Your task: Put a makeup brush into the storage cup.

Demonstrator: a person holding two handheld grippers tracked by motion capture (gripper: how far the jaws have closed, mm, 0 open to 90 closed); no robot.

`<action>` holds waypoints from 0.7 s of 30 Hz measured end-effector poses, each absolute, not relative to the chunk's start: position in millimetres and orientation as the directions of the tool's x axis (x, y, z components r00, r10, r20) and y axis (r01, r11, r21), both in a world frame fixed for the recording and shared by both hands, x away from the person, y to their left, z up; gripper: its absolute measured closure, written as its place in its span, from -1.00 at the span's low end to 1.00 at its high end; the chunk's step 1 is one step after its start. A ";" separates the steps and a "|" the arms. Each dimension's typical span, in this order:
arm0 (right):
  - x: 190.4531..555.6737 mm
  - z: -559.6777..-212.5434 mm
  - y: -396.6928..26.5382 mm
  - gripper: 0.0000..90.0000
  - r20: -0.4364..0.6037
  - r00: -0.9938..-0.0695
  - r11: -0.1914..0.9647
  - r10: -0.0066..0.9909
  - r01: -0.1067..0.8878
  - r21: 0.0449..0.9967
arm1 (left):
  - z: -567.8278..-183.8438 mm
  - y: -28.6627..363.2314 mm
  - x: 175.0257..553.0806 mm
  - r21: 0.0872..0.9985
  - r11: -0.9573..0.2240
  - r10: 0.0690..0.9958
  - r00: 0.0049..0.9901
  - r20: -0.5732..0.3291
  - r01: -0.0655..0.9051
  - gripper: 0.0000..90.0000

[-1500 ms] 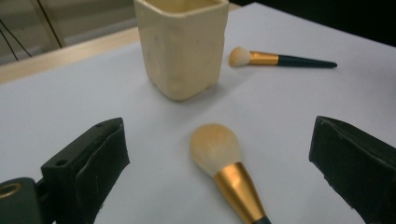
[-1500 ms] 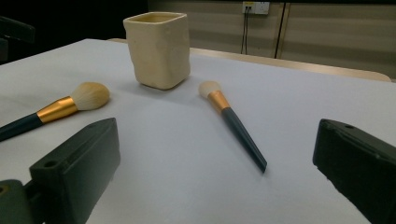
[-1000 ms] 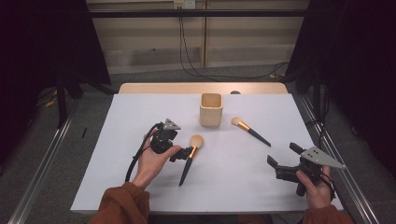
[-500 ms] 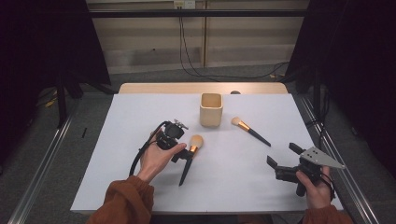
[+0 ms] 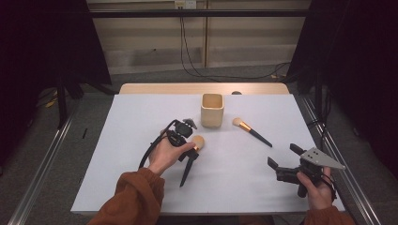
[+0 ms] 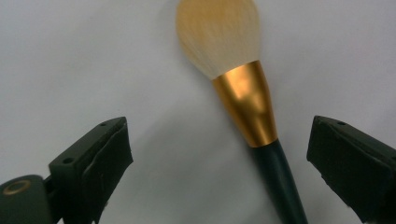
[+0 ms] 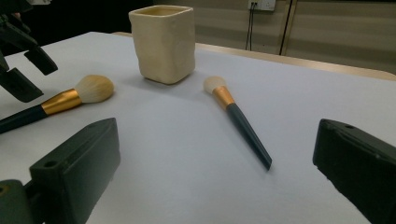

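Left gripper [image 5: 191, 149] is right over the big powder brush [image 6: 243, 100] now, jaws spread wide either side of it and nothing pinched yet. In the left gripper view the brush lies flat on the white desk [image 5: 141, 122], fluffy cream head up top, gold ferrule in the middle, dark green handle running down between the jaws. From the high view it sits a little in front and left of the cream cup [image 5: 212, 110], head towards the cup.

How will it handle? My guess is light and easy to lift, but the handle looks smooth and round, so it could roll or slip under a loose pinch. The bristles are soft and would just squash, so no hold there. The ferrule is stiff but tapered and shiny. Best bet looks like the handle just below the gold, close to the balance point.

Right gripper [image 5: 293, 162] rests low near the desk's front right corner, jaws parted and empty, looking across at the second, slimmer brush [image 7: 236, 119] lying to the right of the cup.

Against half a second ago, the left hand has slid forward and right, carrying its gripper closer in over the ferrule; the brushes, cup and right gripper look unmoved
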State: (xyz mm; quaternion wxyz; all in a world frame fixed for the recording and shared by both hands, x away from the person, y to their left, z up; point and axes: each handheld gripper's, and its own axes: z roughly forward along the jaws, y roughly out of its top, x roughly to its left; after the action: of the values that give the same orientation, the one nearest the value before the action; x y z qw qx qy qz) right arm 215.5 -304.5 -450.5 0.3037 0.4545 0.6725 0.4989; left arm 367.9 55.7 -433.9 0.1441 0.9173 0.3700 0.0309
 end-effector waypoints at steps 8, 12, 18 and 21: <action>215.6 -451.4 -304.0 -0.99 0.044 -0.412 0.096 0.910 0.315 0.944 | -444.0 45.3 364.4 0.244 -0.700 0.684 0.728 -0.039 0.671 -0.87; 215.7 -451.4 -303.4 -0.99 0.043 -0.413 0.098 0.910 0.315 0.944 | -449.5 43.1 366.9 0.217 -0.698 0.694 0.719 -0.030 0.683 -0.87; 216.0 -452.4 -301.4 -0.99 0.035 -0.429 0.115 0.903 0.318 0.941 | -456.2 40.5 368.6 0.175 -0.703 0.695 0.718 -0.038 0.689 -0.74; 216.2 -452.7 -300.6 -0.99 0.035 -0.433 0.117 0.901 0.320 0.940 | -456.2 38.2 369.7 0.163 -0.703 0.698 0.715 -0.028 0.692 -0.74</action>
State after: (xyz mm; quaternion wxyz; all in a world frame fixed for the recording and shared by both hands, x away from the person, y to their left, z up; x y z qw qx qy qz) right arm 216.2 -300.6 -452.7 0.2937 0.4440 0.6873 0.4941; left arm 369.7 38.2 -456.2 0.0810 0.9226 0.3768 0.0181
